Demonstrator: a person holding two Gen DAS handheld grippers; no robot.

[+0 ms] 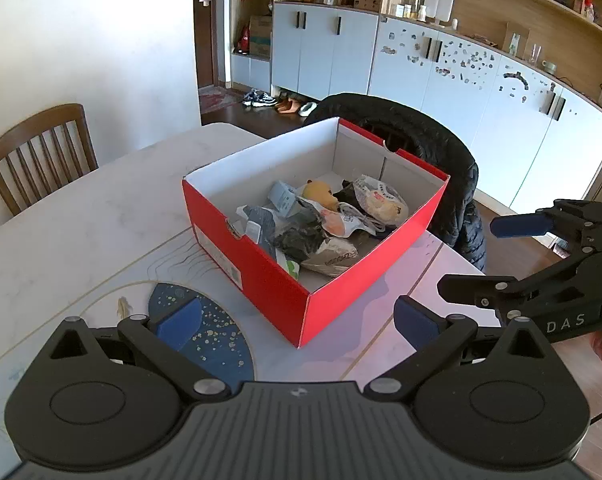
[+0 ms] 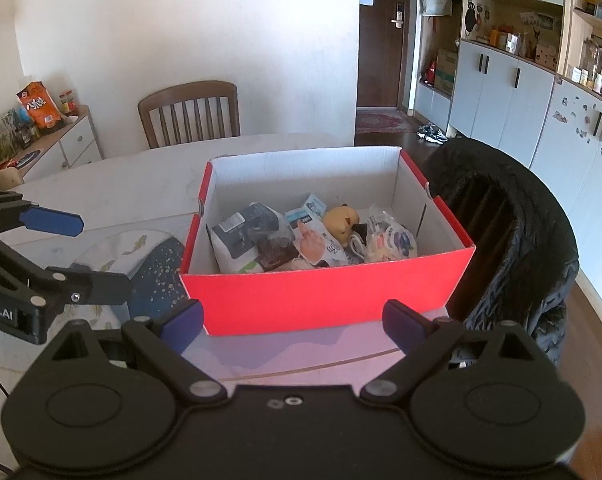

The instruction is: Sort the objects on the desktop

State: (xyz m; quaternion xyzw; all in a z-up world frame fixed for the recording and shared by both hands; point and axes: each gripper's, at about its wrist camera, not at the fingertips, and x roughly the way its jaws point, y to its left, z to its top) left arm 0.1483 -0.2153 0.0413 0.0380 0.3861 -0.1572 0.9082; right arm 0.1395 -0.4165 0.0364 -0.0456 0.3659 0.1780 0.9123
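Two grippers, left gripper (image 1: 297,320) and right gripper (image 2: 293,322), hover with jaws apart and empty. Ahead, the red box (image 2: 325,300) sits near the bench (image 1: 81,208) edge; a push risks sliding it off.

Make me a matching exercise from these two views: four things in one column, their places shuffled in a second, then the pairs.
Things:
1. yellow toy figure
2. black puffer jacket
3. red shoebox
4. orange snack bag

Places:
A. on the marble table
B. on the side cabinet by the wall
C. inside the box among snack packets
D. draped over a chair back

Pairs: 1-C, 2-D, 3-A, 4-B
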